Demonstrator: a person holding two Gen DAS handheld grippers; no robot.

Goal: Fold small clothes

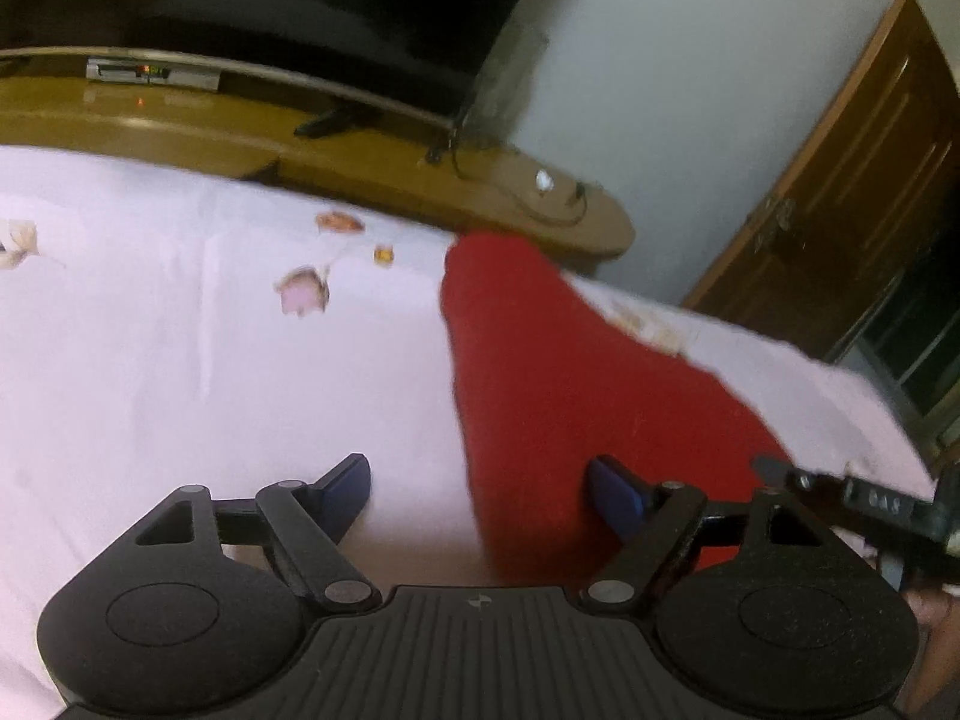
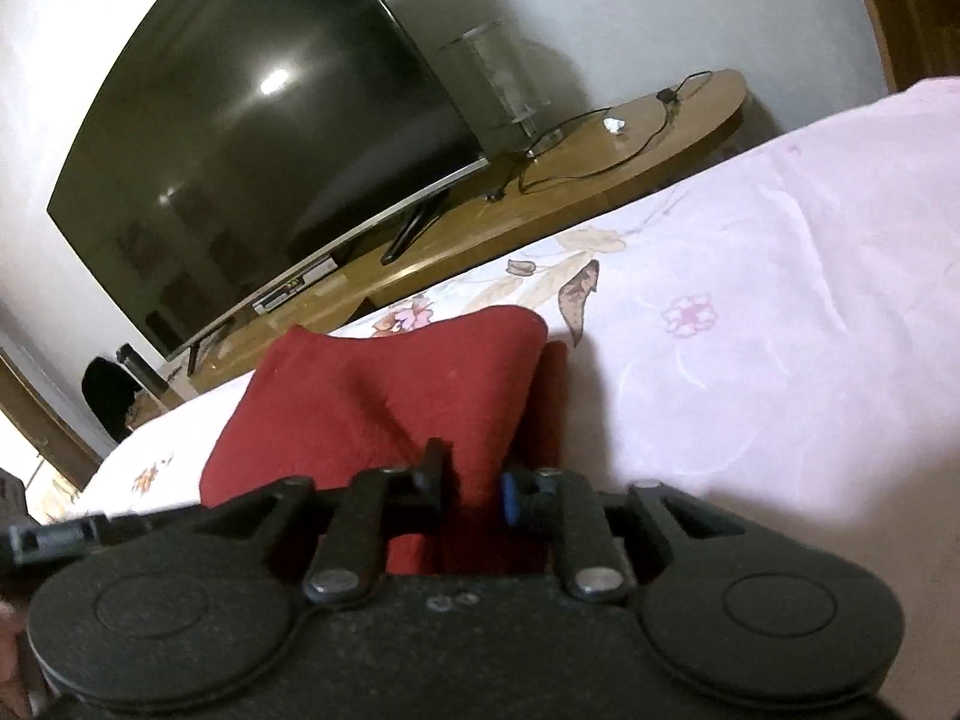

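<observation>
On the left, the left hand-held gripper [image 1: 477, 489] hangs over the pale pink floral bedsheet [image 1: 180, 360] with its blue-tipped fingers [image 1: 348, 489] spread wide; the edge of the red garment [image 1: 540, 360] runs between them, but neither pad presses on it. That red garment lies on the bed toward the right of the left wrist view, stretching away toward the wooden TV stand [image 1: 360, 162]. Farther right, the right hand-held gripper [image 2: 474, 489] has its jaws drawn narrow, pinching a fold of the red cloth, which bunches up ahead of it. Beyond stand the dark television [image 2: 258, 138] and a cable [image 2: 600, 144] on the stand, with more pink sheet spreading off to the right.
</observation>
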